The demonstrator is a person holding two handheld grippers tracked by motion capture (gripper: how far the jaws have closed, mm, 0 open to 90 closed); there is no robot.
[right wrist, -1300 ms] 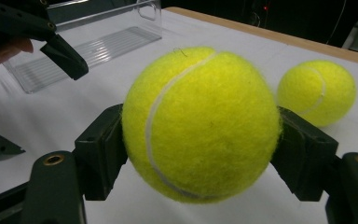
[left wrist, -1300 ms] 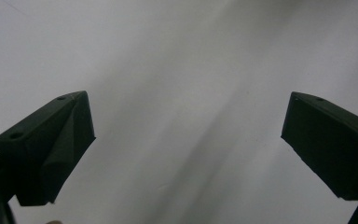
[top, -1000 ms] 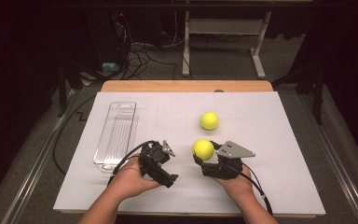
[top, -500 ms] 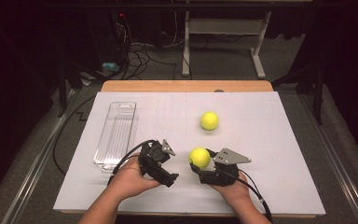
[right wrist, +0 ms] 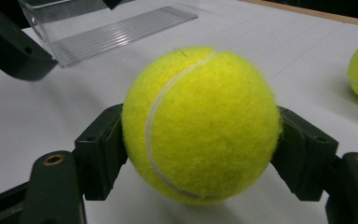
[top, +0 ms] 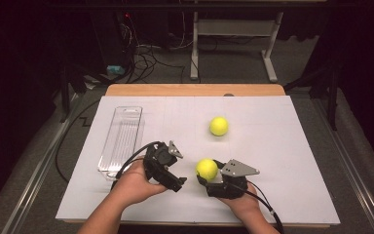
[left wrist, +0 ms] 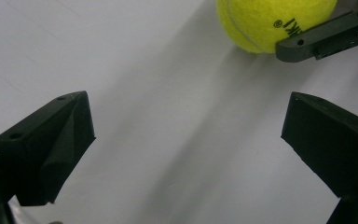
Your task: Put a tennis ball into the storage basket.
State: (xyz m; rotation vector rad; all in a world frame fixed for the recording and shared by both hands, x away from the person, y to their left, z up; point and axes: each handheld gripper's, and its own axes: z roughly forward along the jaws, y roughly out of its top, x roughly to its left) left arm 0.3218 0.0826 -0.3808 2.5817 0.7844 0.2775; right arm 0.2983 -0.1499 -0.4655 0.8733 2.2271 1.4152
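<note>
Yellow tennis ball (right wrist: 200, 126) clamped in R gripper (top: 207, 171); L gripper (left wrist: 186, 149) jaws wide apart, empty

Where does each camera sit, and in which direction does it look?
High view: above the person's side, looking forward and down on the table; forearms, left gripper and right gripper show.
Left gripper view: looks between its open jaws at the table sheet.
Right gripper view: looks along its jaws, shut on the held tennis ball.
All views share that ball.
</note>
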